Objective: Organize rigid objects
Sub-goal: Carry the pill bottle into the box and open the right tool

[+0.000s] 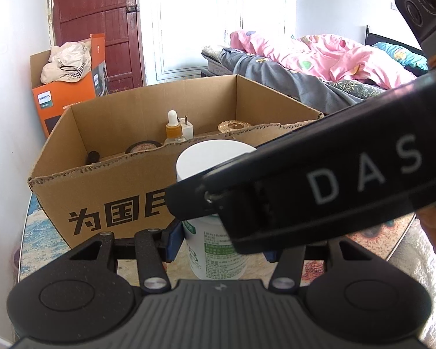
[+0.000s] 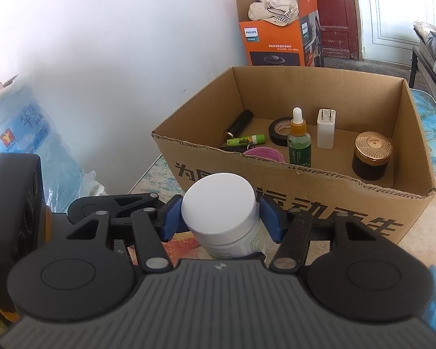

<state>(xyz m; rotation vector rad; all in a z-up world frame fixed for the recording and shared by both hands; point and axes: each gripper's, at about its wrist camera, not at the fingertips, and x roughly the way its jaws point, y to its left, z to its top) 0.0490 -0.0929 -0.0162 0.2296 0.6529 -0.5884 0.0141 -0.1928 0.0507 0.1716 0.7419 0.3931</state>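
White-lidded bottle (image 2: 222, 212) sits between both grippers, just in front of the cardboard box (image 2: 305, 192).

The right gripper (image 2: 221, 218) has its blue pads (image 2: 171, 216) at either side of the lid, seemingly pressing on it, though the contact is hard to confirm. The left gripper (image 1: 218, 242) sits lower, its jaws about halfway apart around the bottle's body, but its right pad is hidden behind the other tool, so its grip cannot be told. Already inside the box are a dropper bottle (image 2: 298, 142), a white charger plug (image 2: 326, 129), a gold-lidded jar (image 2: 371, 157), a tape roll (image 2: 280, 131), a black cylinder (image 2: 239, 123) and a green battery (image 2: 245, 140). Much of the sorting looks done; this bottle likely still has to go in.
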